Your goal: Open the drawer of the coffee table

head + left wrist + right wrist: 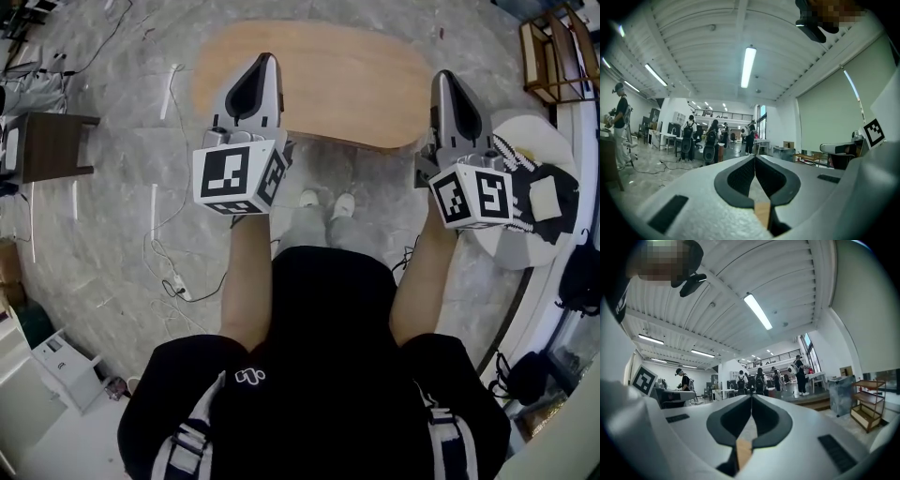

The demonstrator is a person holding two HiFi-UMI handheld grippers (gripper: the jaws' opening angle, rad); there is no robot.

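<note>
Currently holding left claw (266, 59), right claw (443, 75) pressed together, empty, level: likely only approach pose; desk (347, 80) below and ahead of both tips, drawer out of sight.

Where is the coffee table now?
Head view, top centre: the wooden coffee table stands just beyond the person's shoes, with the left gripper and right gripper over its two ends.

Layout at the coffee table

The coffee table (309, 80) is set on the floor (122, 234) directly ahead of the person's feet (325, 201). The left tongs (267, 60) and right tongs (442, 77) are held above its two ends, well apart. A side table (52, 142) is placed to the left and a shelf unit (553, 52) to the far right.
</note>
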